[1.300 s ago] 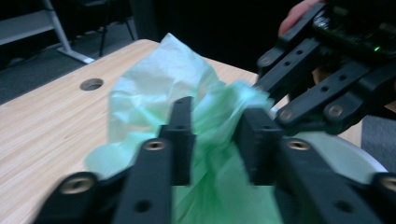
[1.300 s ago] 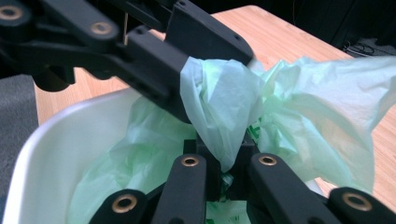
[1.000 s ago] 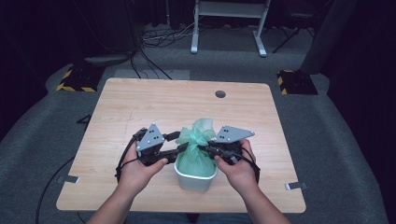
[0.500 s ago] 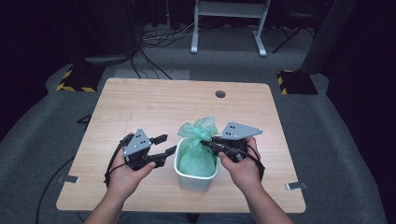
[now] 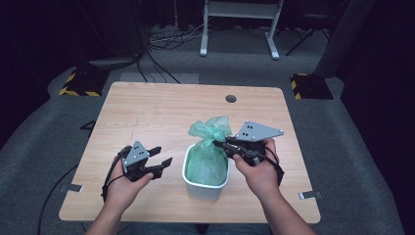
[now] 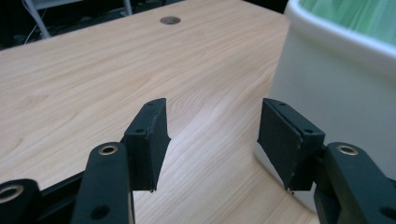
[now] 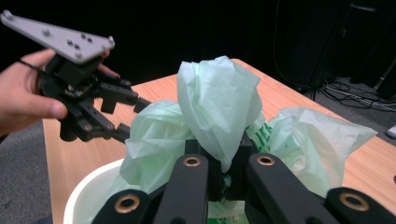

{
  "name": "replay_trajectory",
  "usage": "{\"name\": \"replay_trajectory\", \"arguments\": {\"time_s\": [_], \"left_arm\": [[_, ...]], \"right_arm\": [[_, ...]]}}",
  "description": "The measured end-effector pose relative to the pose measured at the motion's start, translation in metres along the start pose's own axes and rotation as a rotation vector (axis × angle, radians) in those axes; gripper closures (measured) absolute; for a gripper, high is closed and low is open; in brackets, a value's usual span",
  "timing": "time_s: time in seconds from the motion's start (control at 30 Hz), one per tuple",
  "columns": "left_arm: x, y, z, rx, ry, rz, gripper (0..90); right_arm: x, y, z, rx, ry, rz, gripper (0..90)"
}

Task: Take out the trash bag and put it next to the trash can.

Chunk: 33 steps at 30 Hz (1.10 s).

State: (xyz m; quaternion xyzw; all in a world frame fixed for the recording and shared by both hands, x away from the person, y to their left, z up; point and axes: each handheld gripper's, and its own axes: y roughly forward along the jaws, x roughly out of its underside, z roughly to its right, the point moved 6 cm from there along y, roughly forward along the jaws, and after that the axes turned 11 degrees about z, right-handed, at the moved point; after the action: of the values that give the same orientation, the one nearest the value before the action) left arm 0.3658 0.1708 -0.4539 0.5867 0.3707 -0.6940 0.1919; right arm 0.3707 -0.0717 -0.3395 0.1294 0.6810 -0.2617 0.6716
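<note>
1. A white plastic bin [image 5: 205, 183] stood on the wooden desk [image 5: 161, 112] near its front edge, roughly at 6 o'clock from the desk's middle in the high view.
2. A pale green plastic bag [image 5: 208, 159] lined the bin, and its gathered top [image 5: 211, 128] rose above the rim toward 12 o'clock.
3. The right gripper [image 5: 224, 145], held in the person's right hand [image 5: 259, 171], sat at about 3 o'clock from the bin, pointing toward 9 o'clock.
4. In the right gripper view its jaws were clamped together on a bunched fold of the green plastic bag [image 7: 219, 107], which stood up from between them.
5. The left gripper [image 5: 159, 160], held in the left hand [image 5: 122, 188], lay at 9 o'clock from the bin, near it but not touching it.
6. Its jaws had just been opening; in the left gripper view they stood apart with only bare desk [image 6: 93, 79] between them.
7. In that view the bin's white wall [image 6: 336, 88] stood just beside the jaw at 3 o'clock.
8. In the right gripper view, the left gripper [image 7: 128, 116] showed at 10 o'clock, beyond the bag.
9. A round cable hole [image 5: 231, 99] sat in the desk at 12 o'clock from the bin, well apart from it.
</note>
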Motion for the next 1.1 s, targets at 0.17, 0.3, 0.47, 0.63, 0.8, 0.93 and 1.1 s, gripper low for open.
{"name": "replay_trajectory", "arguments": {"time_s": [0.17, 0.3, 0.47, 0.63, 0.8, 0.93, 1.1], "left_arm": [[0.016, -0.002, -0.01, -0.028, 0.022, -0.045, 41.5], [0.028, -0.004, -0.017, -0.038, 0.008, -0.075, 39.7], [0.041, -0.005, -0.026, -0.055, 0.012, -0.121, 36.4], [0.051, -0.006, -0.034, -0.07, 0.006, -0.145, 34.7], [0.058, -0.008, -0.039, -0.08, 0.006, -0.163, 32.4], [0.062, -0.008, -0.04, -0.082, 0.003, -0.174, 32.1], [0.068, -0.01, -0.042, -0.089, -0.015, -0.184, 32.0]], "right_arm": [[-0.012, -0.003, 0.0, 0.002, -0.015, 0.007, 88.6], [-0.024, -0.008, 0.002, 0.011, -0.023, 0.016, 88.6], [-0.038, -0.013, 0.004, 0.018, -0.023, 0.032, 88.6], [-0.052, -0.019, 0.006, 0.026, -0.038, 0.051, 88.6], [-0.07, -0.034, 0.011, 0.048, -0.05, 0.098, 88.6], [-0.081, -0.047, 0.016, 0.073, -0.061, 0.12, 88.6], [-0.092, -0.065, 0.026, 0.117, -0.086, 0.124, 88.6]]}}
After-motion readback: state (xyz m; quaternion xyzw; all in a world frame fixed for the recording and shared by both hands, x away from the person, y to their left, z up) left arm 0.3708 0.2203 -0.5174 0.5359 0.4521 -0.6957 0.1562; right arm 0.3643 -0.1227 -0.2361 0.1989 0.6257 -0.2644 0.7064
